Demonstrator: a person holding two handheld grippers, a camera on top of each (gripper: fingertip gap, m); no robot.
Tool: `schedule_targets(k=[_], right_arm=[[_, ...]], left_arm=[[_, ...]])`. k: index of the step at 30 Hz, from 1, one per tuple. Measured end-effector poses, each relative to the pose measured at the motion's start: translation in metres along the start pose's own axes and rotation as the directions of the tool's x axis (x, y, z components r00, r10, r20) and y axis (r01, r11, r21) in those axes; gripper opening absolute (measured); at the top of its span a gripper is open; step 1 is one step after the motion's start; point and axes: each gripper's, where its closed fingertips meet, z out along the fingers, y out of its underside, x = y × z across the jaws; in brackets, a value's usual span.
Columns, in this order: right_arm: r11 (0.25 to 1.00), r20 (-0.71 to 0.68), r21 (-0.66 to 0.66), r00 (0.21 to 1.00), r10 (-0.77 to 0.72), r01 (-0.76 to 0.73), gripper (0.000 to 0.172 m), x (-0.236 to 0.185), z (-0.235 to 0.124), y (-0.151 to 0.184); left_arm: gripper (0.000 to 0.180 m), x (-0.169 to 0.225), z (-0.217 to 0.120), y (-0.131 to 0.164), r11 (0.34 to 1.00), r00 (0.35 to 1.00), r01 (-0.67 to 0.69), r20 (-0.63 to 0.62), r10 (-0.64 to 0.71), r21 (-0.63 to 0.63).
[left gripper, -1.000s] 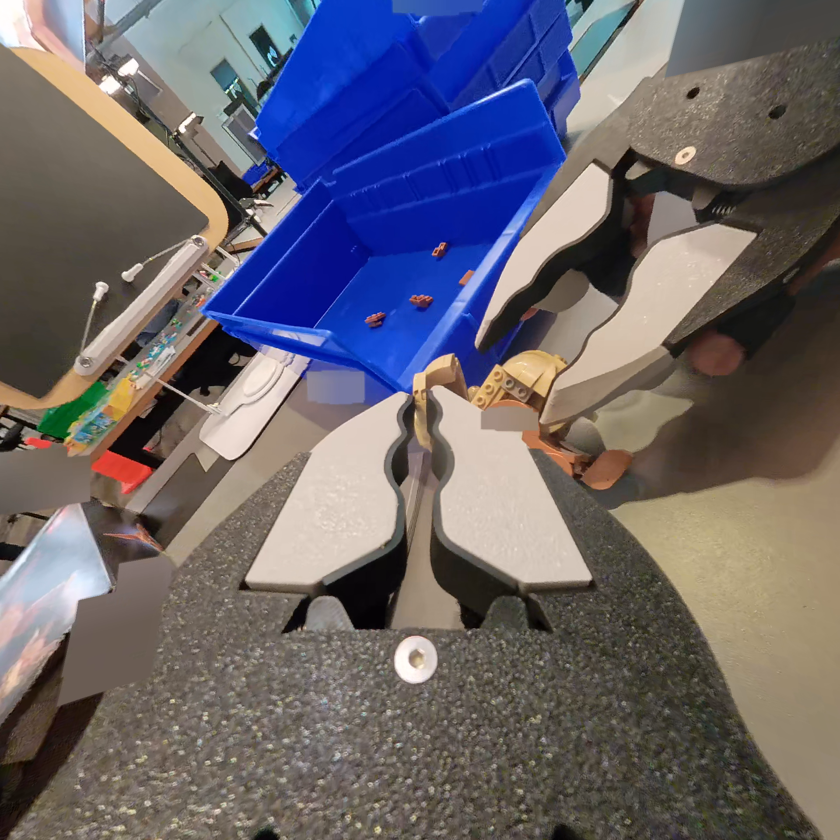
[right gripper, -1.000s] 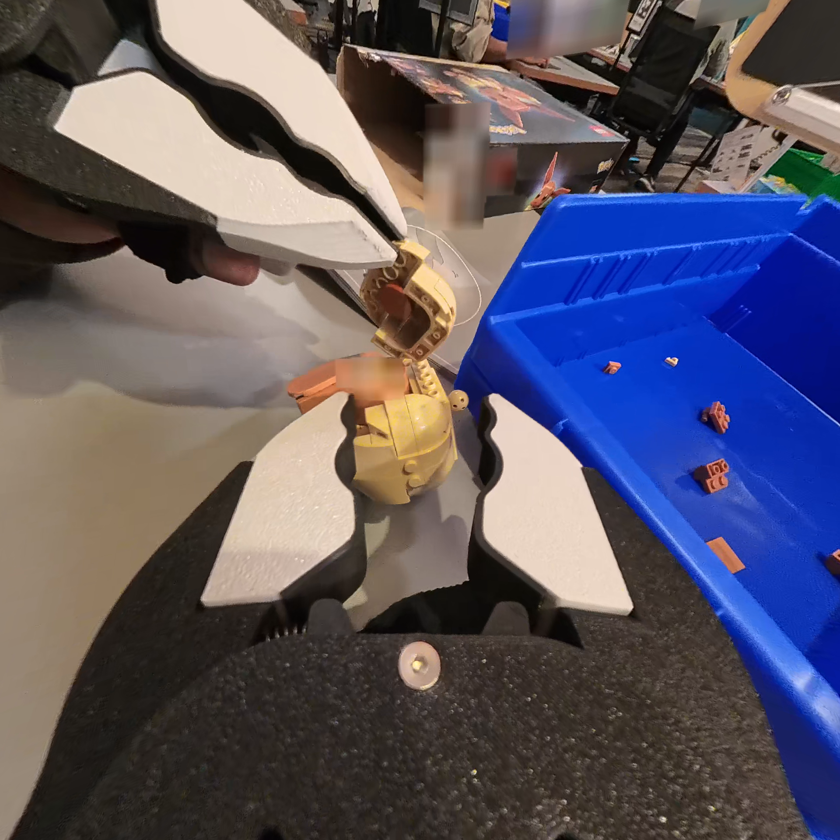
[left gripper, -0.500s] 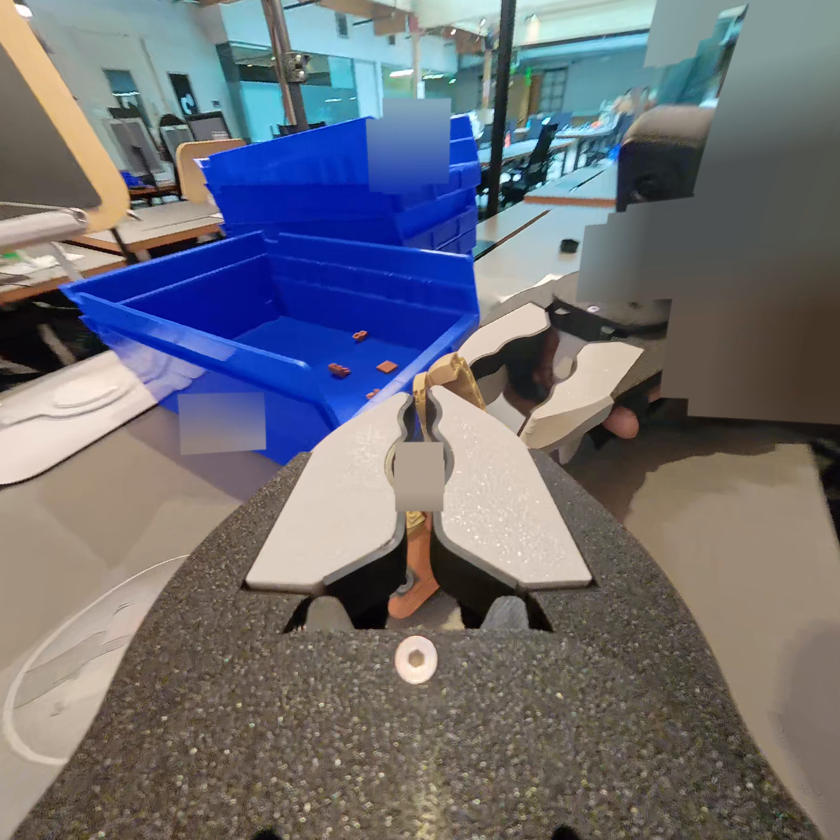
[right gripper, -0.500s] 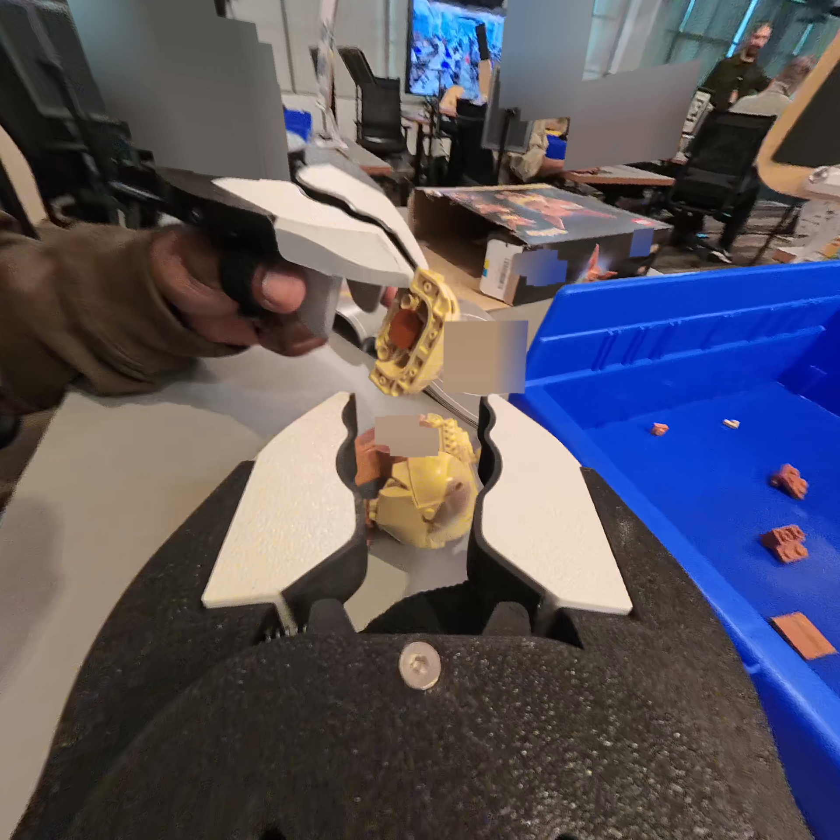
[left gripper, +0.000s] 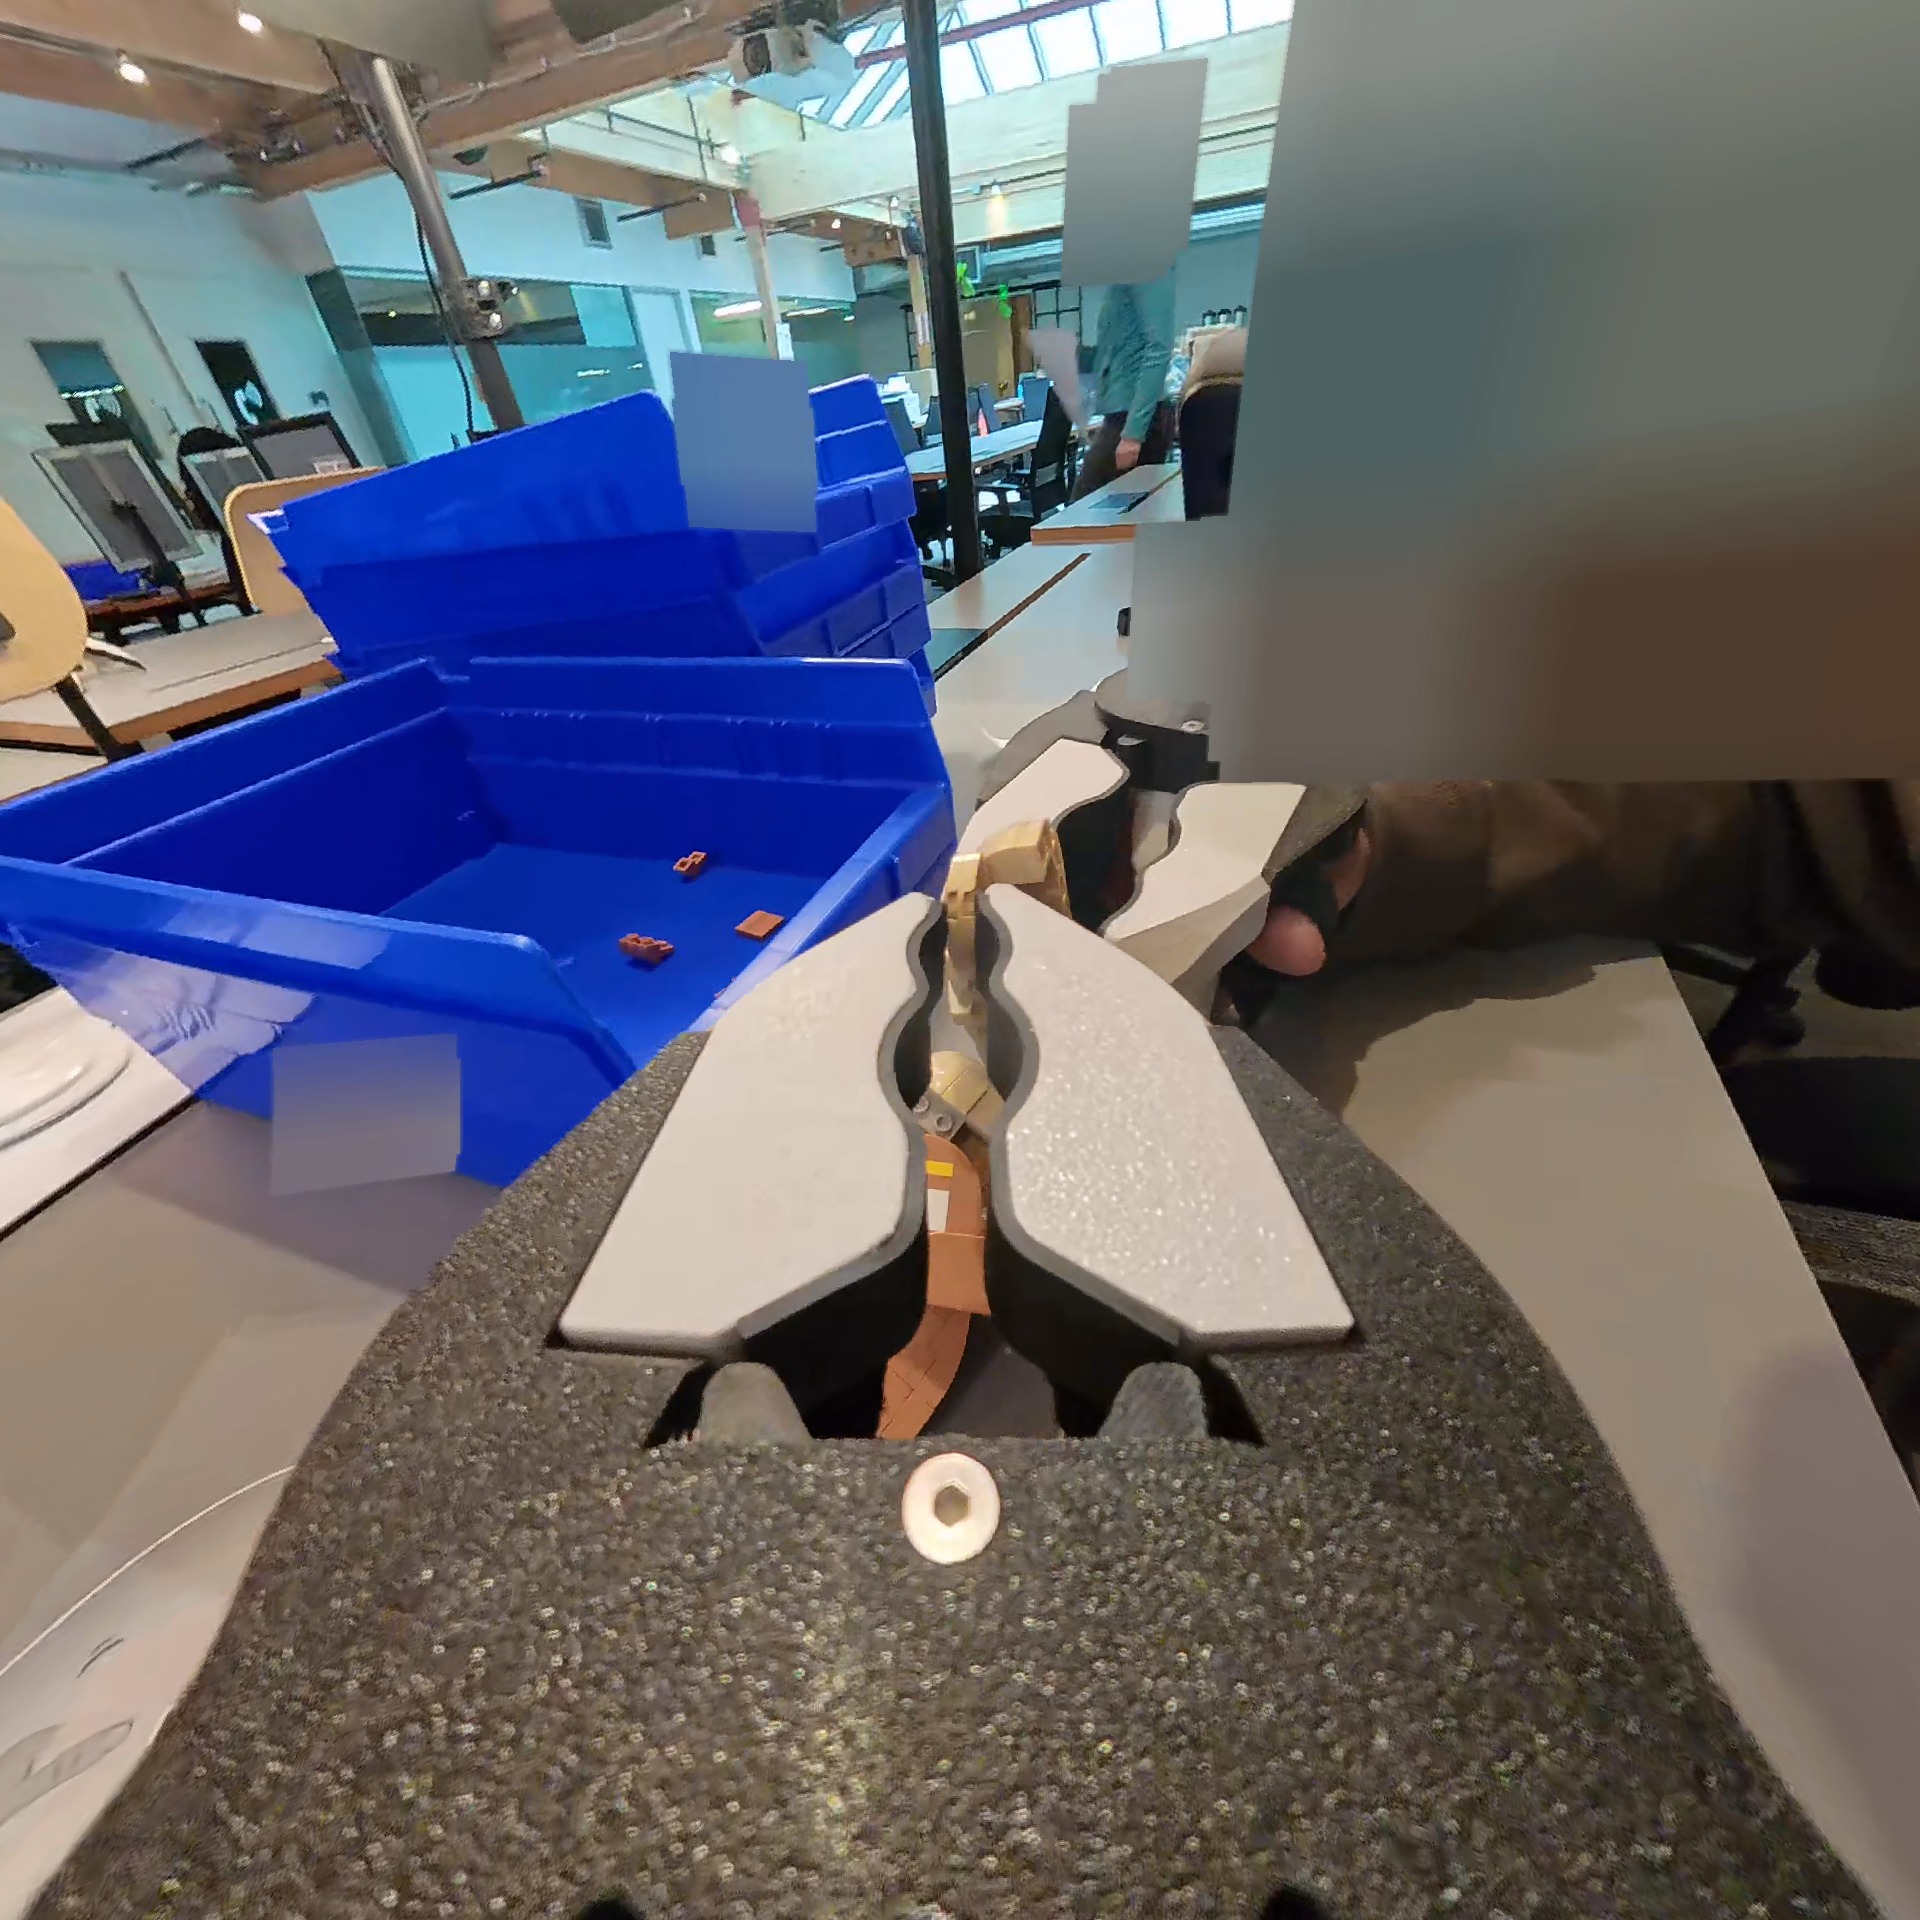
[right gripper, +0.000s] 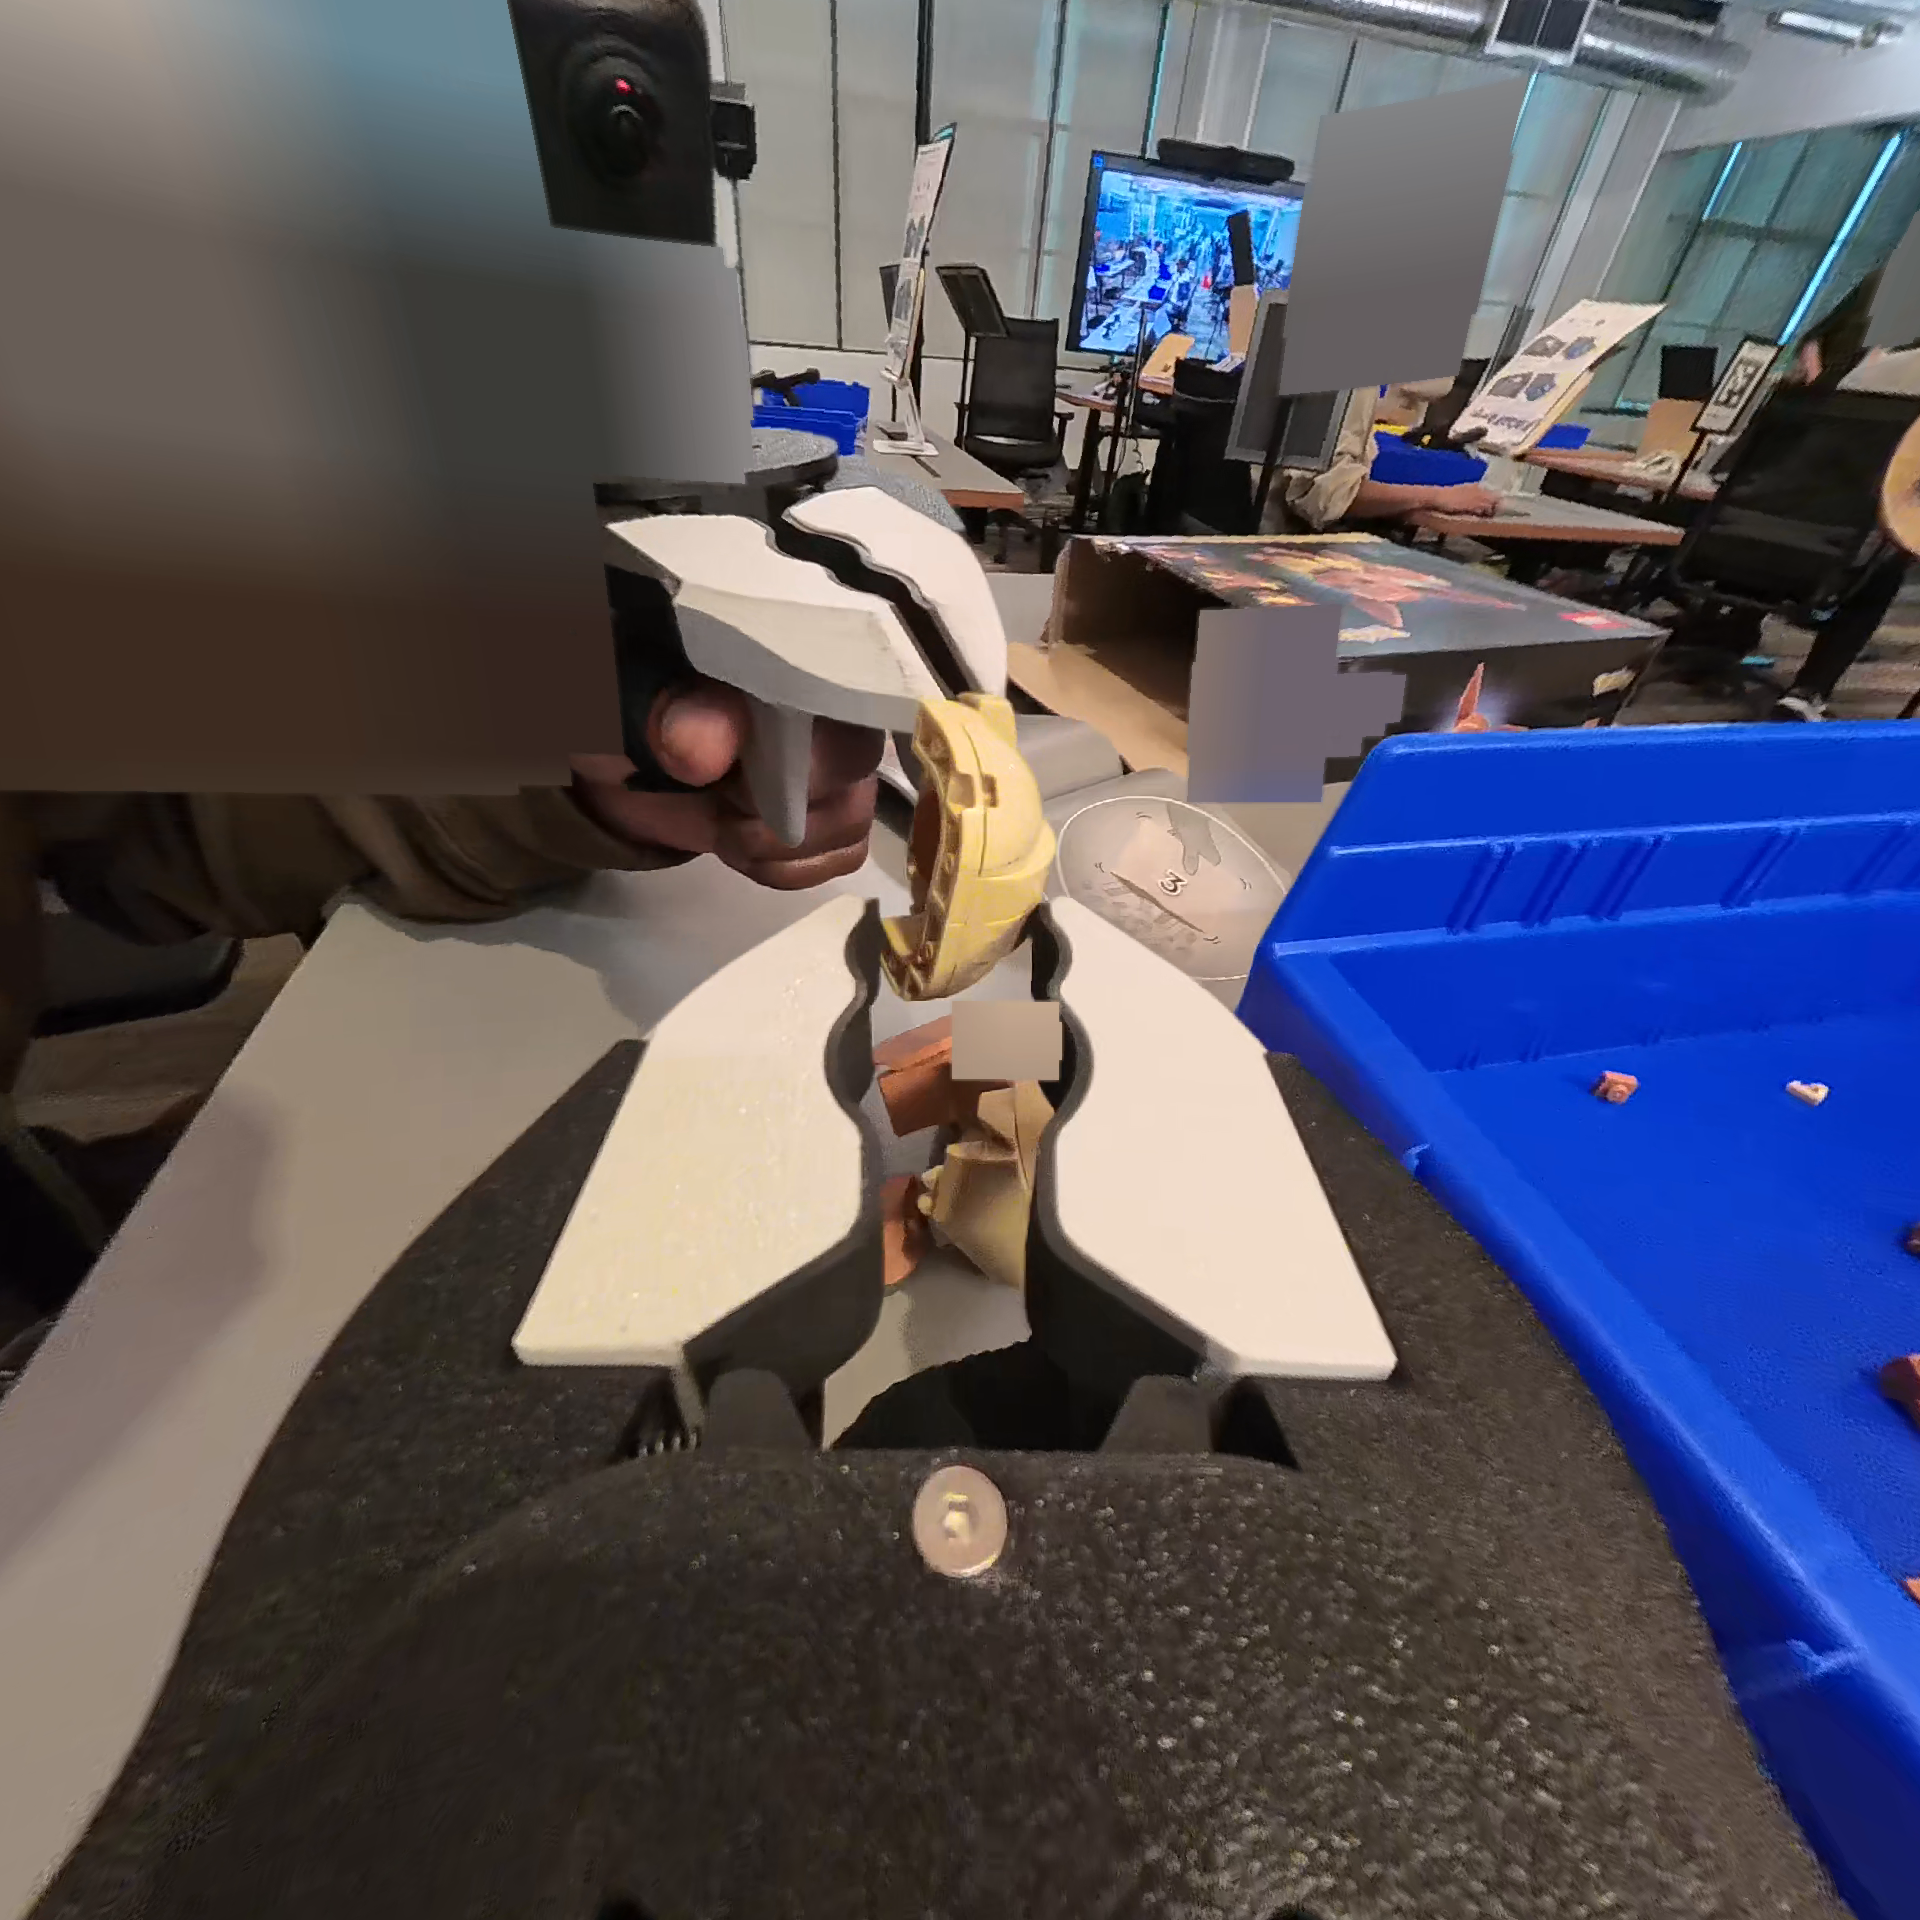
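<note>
Right gripper [right gripper: 951, 925] has pulled its fingers in a lot compared with a second ago. They were spread wide around the little brick build, and now they're narrow, with the lower end of the tan curved shell [right gripper: 977, 852] sitting right between the tips. It looks very close to both pads, but I honestly can't tell whether they're pressing on it.

Left gripper [left gripper: 966, 914] is pinched nearly closed on the thin top edge of that same shell, so the piece spans from one pair of tips to the other.

Further back between the right fingers, below the shell, you can see the tan and brown body [right gripper: 977, 1164] of the build. Can't say if it hangs off the shell or rests on the grey table [right gripper: 468, 1018].

Just off to the right of the right fingers is the blue bin [right gripper: 1558, 935], with a few loose brown bricks [left gripper: 644, 945] on its floor.
</note>
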Motion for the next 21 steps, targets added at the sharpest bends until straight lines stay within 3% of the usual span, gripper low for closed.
schedule_targets(k=[6,11,13,16,18,21], right_arm=[[0.99,-0.051,0.024,0.989,-0.138,0.139,0.027,0.001,-0.003,-0.004],[0.925,-0.132,0.006,0.917,-0.377,0.381,0.026,0.0,-0.008,-0.006],[0.861,-0.179,-0.024,0.845,-0.504,0.509,0.026,-0.001,-0.01,-0.008],[0.699,-0.238,-0.101,0.665,-0.708,0.708,0.026,-0.004,-0.011,-0.008],[0.602,-0.273,-0.143,0.553,-0.787,0.786,0.026,-0.005,-0.012,-0.01],[0.515,-0.314,-0.166,0.45,-0.836,0.841,0.026,-0.008,-0.013,-0.014]], left_arm=[[0.006,0.003,0.0,-0.002,0.999,0.999,0.033,-0.04,-0.032,0.019],[0.009,0.012,0.0,-0.002,0.999,0.992,0.052,-0.115,-0.049,0.016],[0.014,0.016,0.001,0.001,0.995,0.982,0.095,-0.161,-0.095,-0.009],[0.024,0.021,0.0,0.007,0.986,0.959,0.16,-0.229,-0.168,-0.052],[0.031,0.024,-0.001,0.01,0.977,0.939,0.198,-0.271,-0.214,-0.084],[0.04,0.027,-0.004,0.011,0.954,0.897,0.277,-0.326,-0.3,-0.116]])
